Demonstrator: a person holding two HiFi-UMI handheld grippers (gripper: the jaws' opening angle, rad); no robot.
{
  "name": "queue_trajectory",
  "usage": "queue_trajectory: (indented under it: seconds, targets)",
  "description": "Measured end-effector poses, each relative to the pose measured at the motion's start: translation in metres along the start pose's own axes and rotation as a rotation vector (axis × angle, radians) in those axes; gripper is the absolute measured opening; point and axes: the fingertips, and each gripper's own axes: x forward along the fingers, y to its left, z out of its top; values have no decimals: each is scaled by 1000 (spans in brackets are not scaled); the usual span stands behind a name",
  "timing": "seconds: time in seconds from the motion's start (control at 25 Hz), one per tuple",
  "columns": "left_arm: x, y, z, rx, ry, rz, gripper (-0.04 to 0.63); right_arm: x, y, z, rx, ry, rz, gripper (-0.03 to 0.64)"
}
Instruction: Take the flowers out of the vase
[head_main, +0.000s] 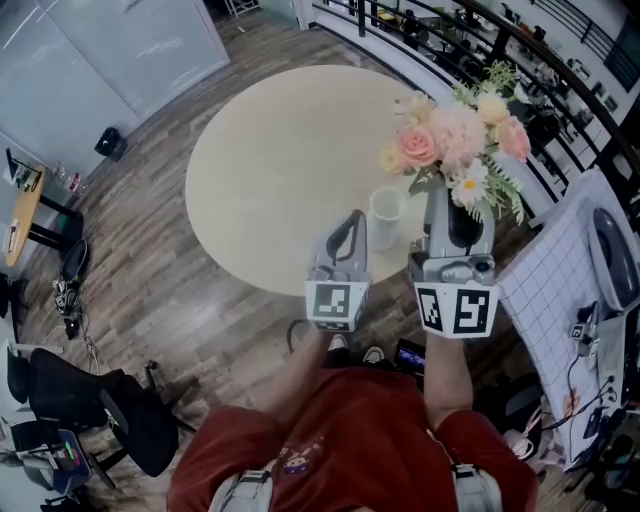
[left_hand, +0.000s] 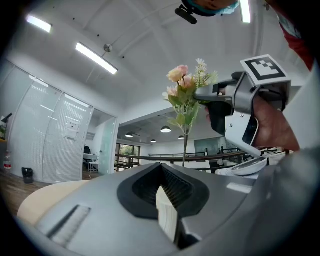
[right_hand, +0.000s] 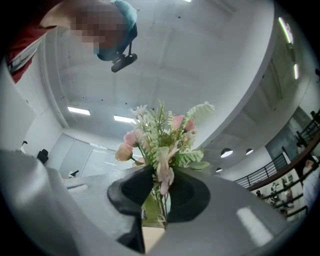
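Near the right edge of the round table, in the head view, we see the small white vase standing upright, its mouth looking bare. Our left gripper lies just left of it, tapered to a narrow tip; whether it touches the vase we cannot tell. Our right gripper is the nearer one to the task's thing. It reaches in under the pink and cream flowers, which show above and to the right of the vase.

From the left gripper view, our left jaws stand nearly together, with only a pale sliver in the slit that we cannot name. Ahead, the bouquet's long green stem runs upright, its lower end hidden behind the gripper's body.

From the right gripper view, the dark pads are closed on the bunched stems just under the blooms. We judge the pull should run along those upright stems, straight up, until their ends clear the vase's rim. No view shows whether they have cleared it.
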Motion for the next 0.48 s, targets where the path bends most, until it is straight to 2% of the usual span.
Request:
queue_trajectory:
  seconds: [0.2,0.48]
  targets:
    - [2,-3,2,0,-10,-1,5,-5,-7,13,-23,-21,-17,80]
    - [7,-12,7,-2,-23,-21,5,-19,-20,11,-120,1,-60,80]
